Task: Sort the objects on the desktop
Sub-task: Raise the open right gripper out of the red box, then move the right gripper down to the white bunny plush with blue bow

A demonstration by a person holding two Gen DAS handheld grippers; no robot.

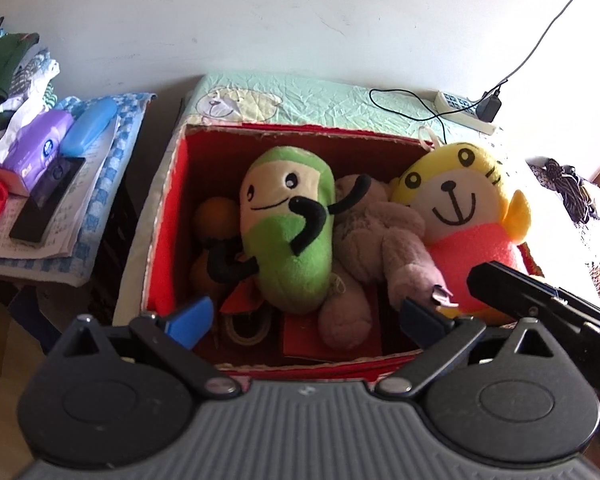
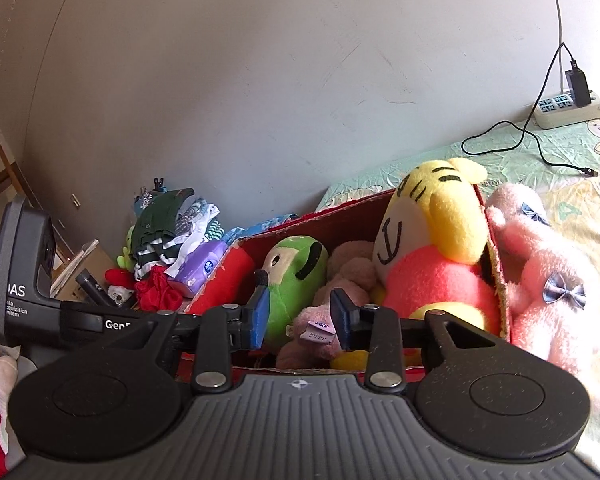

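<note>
Looking from the left wrist, the left gripper (image 1: 306,318) is spread wide and holds nothing. It hangs over the near edge of the red box (image 1: 168,200). In the box lie a green toy (image 1: 296,248), a brown bear (image 1: 380,236) and a yellow tiger toy (image 1: 460,216), all squashed close together. Something orange (image 1: 214,214) hides behind the green toy, too hidden to name. These toys look soft and light. They should squish, not break, so a fat tummy or an arm is a good place to pinch.

From the right wrist, the right gripper (image 2: 300,318) is open a small way with nothing in it. It sits just above the bear's foot with the tag (image 2: 314,332). A pink plush (image 2: 540,276) leans on the outside of the box wall (image 2: 496,268), on the green blanket (image 2: 512,156). I think it needs to go in the box.
</note>
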